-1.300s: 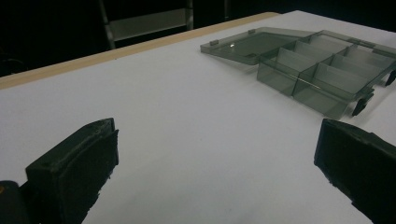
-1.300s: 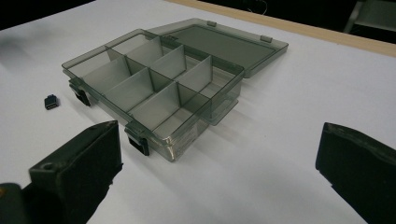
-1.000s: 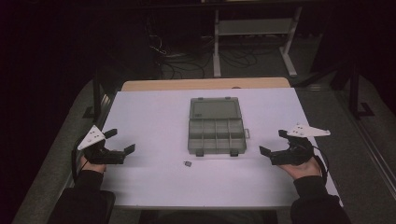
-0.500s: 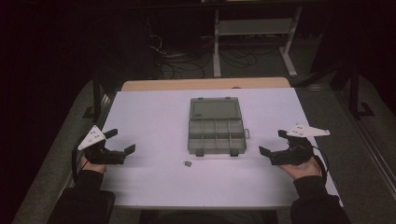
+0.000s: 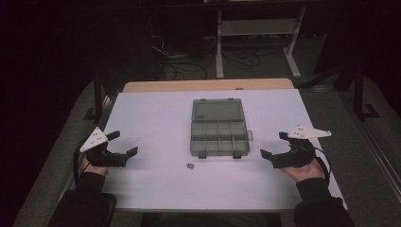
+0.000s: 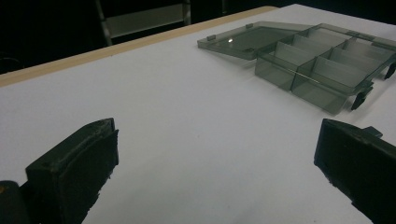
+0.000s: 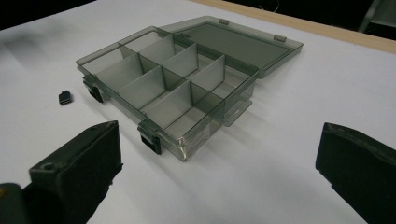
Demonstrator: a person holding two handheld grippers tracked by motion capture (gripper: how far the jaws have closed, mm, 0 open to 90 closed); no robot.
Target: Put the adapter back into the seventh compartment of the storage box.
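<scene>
A smoky clear plastic organiser box (image 5: 219, 134) lies open at the middle of the white table, its lid (image 5: 217, 110) folded flat to the far side; its compartments look empty (image 7: 173, 88). A small dark part (image 5: 189, 165) lies on the table just in front of the box, also seen as a small dark part (image 7: 65, 97) in the right gripper view. My left gripper (image 5: 124, 144) rests open near the left edge, with the box (image 6: 322, 65) far ahead to its right. My right gripper (image 5: 273, 145) rests open just right of the box. Both hold nothing.
The white table top (image 5: 156, 123) has a wooden strip (image 5: 208, 85) along its far edge. Beyond it stand a metal table frame (image 5: 257, 33) and cables (image 5: 175, 56) on a dark floor.
</scene>
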